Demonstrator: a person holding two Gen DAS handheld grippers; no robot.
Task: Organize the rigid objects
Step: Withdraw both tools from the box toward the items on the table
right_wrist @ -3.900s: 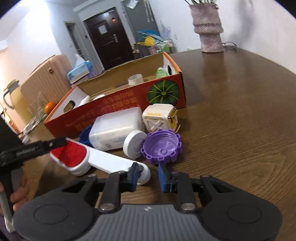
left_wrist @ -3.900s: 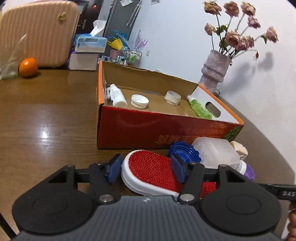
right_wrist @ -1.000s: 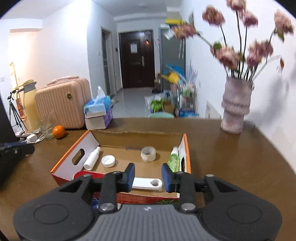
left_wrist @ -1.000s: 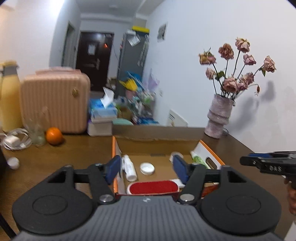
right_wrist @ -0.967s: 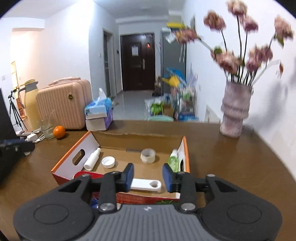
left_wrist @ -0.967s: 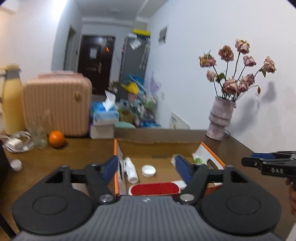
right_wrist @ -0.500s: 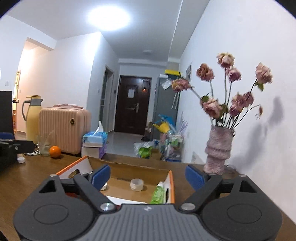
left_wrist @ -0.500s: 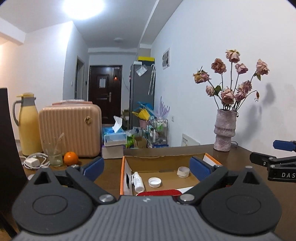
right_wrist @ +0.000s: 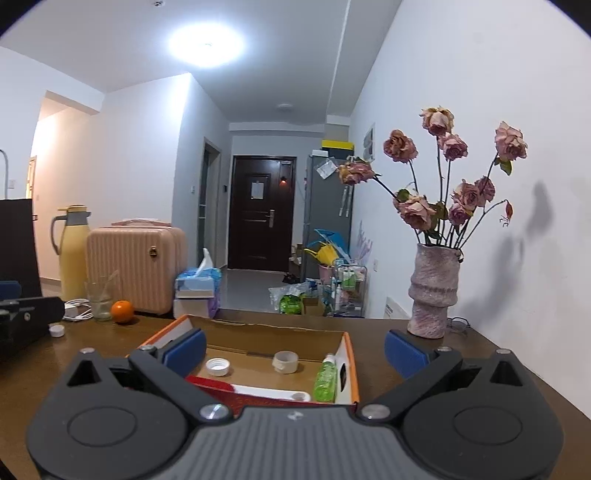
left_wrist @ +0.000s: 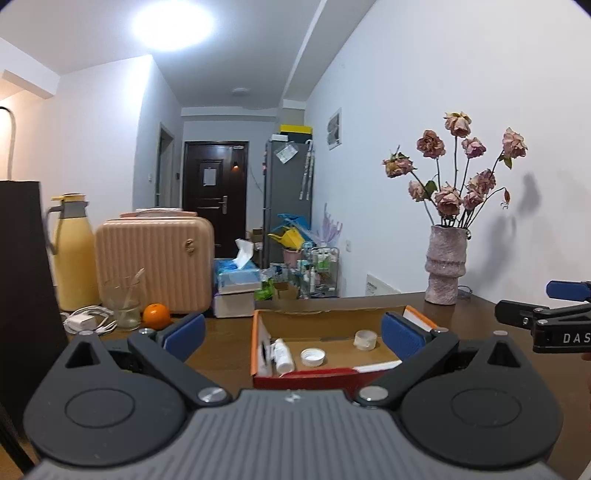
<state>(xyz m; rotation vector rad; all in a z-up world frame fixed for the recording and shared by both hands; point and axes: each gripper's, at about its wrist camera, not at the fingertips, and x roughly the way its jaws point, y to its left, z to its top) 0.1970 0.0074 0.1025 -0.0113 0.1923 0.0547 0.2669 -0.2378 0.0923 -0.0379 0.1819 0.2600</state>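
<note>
- Both fisheye views are evenly bright, lit by a ceiling light [left_wrist: 173,25] that blows out into white glare.
- The dried flowers [right_wrist: 448,184] cast soft grey shadows on the white wall [right_wrist: 480,110].
- Straight lines bow near the edges, and the corners are black.
- Focus is sharp throughout, with no motion blur.

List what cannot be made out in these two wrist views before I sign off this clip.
- Red lint brush with white handle: lower part hidden by the right gripper body in the right view.
- Green bottle: in the left view, hidden behind the left gripper's finger.
- Table in front of the orange cardboard box: hidden by gripper bodies in both views.
</note>
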